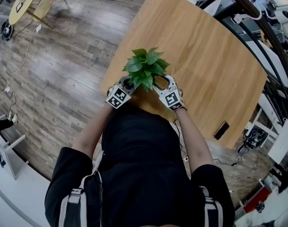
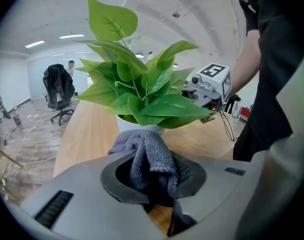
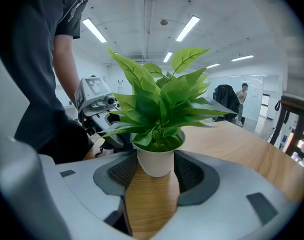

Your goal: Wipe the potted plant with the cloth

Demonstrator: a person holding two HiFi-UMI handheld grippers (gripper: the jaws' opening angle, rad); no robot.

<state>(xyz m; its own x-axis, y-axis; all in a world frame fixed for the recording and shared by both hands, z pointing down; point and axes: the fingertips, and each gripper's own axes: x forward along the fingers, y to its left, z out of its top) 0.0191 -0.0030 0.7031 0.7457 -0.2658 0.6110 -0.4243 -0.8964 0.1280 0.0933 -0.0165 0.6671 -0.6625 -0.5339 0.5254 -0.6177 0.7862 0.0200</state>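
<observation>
From the head view, my left gripper [image 1: 127, 86] and right gripper [image 1: 162, 85] sit at either side of the plant [image 1: 146, 66], which stands at the near edge of the table [image 1: 210, 56]. In the left gripper view, my jaws are clamped on a bunched grey cloth [image 2: 151, 156], and the cloth's top lies just before the white pot, under the lowest leaves. In the right gripper view, my jaws stand fairly wide, closed about the pot, a pad against each side.

Black short-sleeved top [image 1: 134, 155], grey-buckled straps [image 1: 70, 207] (perhaps a harness)
</observation>
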